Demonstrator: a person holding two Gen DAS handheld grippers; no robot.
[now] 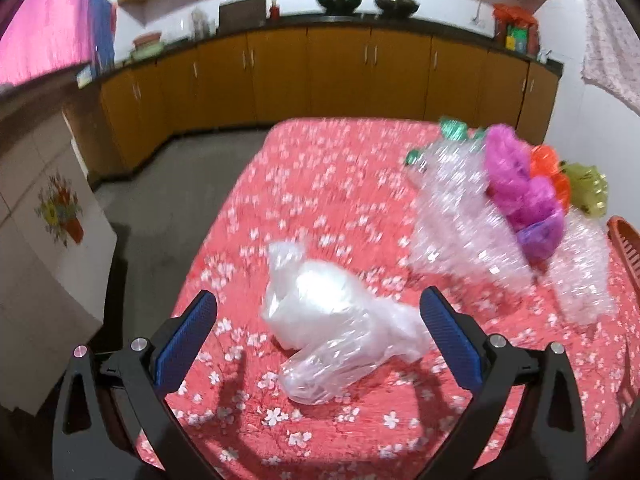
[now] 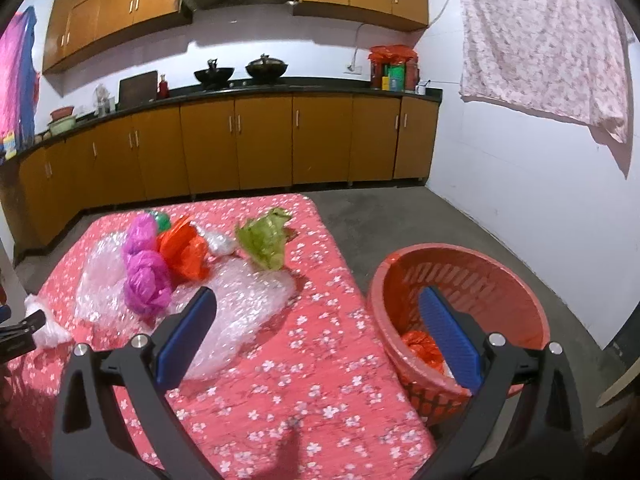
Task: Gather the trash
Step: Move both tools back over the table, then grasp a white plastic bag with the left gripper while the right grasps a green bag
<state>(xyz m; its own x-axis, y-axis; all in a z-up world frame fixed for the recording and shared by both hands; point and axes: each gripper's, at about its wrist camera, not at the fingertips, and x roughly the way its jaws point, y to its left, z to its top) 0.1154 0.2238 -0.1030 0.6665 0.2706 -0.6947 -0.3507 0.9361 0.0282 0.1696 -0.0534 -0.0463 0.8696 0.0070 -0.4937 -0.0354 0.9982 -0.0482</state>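
A crumpled clear-and-white plastic bag (image 1: 332,328) lies on the red floral tablecloth (image 1: 328,184), between the open jaws of my left gripper (image 1: 318,316), which hovers around it without closing. Farther right lie bubble wrap (image 1: 472,220), a magenta bag (image 1: 516,184), an orange bag (image 1: 548,164) and a yellow-green bag (image 1: 588,188). In the right wrist view my right gripper (image 2: 318,316) is open and empty above the table's right edge, beside the red basket (image 2: 516,276), which holds an orange bag (image 2: 420,346). The magenta bag (image 2: 144,276), orange bag (image 2: 186,256), green bag (image 2: 266,240) and bubble wrap (image 2: 240,312) lie ahead left.
The basket (image 1: 624,248) peeks in at the right edge of the left wrist view. Kitchen cabinets (image 2: 240,144) and a counter with woks stand behind the table. A white cabinet (image 1: 44,248) stands left of the table. A cloth (image 2: 544,40) hangs on the right wall.
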